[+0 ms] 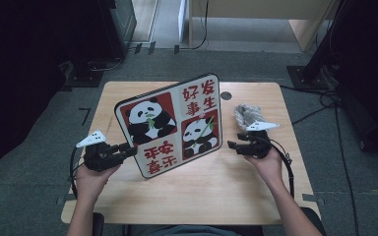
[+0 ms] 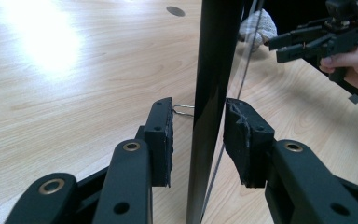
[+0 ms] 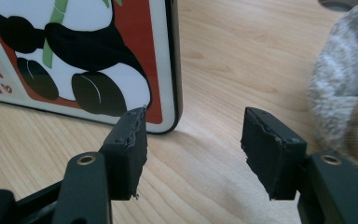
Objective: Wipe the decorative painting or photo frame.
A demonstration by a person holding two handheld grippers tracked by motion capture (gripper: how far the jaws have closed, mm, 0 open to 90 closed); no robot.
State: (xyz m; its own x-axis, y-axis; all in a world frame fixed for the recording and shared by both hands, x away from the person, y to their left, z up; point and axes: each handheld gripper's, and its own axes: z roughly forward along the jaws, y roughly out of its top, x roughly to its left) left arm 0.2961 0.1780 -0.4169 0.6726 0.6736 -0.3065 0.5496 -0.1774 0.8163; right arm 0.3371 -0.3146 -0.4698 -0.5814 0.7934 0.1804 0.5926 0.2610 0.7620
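we see the panda board [image 1: 170,125] standing on edge, tilted back, near the middle of the wooden table [image 1: 202,191], its near bottom corner in front of the right gripper's view. our left gripper [image 1: 128,148] straddles the board's left edge, one pad [image 2: 162,140] seeming just clear of it, the other against its glass sheet. our right gripper [image 1: 232,145] holds nothing, its jaws parted just beside the board's right edge, with a grey cloth bundle [image 1: 248,115] close behind it.

You see a glossy, smooth panda board [image 1: 170,125] on a matt light-wood table [image 1: 192,191]. The grey cloth bundle [image 1: 247,115] looks fuzzy. The gripper pads [image 3: 133,140] are rough, matt black.
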